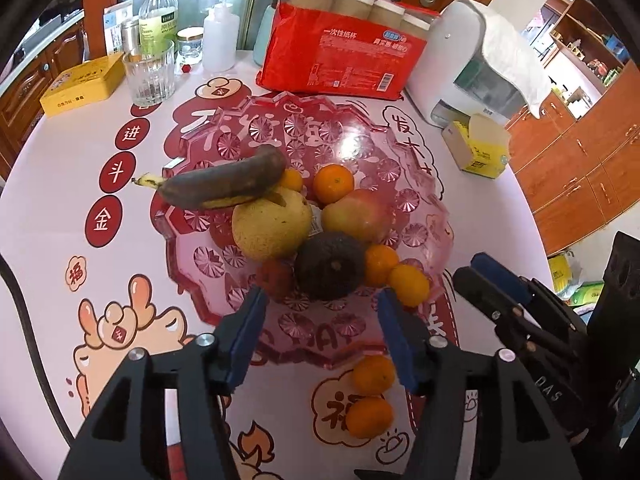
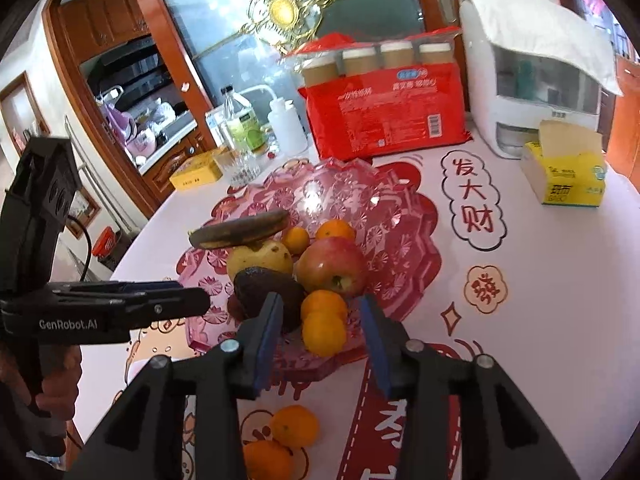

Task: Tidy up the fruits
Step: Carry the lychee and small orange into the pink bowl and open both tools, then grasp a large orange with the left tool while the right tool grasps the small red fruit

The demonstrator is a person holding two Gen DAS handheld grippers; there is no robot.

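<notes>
Pink faceted glass bowl (image 1: 416,200); blackened banana (image 1: 224,184) atop round pear (image 1: 268,228).

Pink patterned bowl (image 1: 224,264), blackened banana (image 1: 224,184), orange tangerines (image 1: 372,372)

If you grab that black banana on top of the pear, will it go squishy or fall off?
Probably squishy: the banana has skin that is almost all dark, so it looks very ripe and soft. It may also slide or tip, since it lies perched across the pear and overhangs the pink bowl rim.
</notes>
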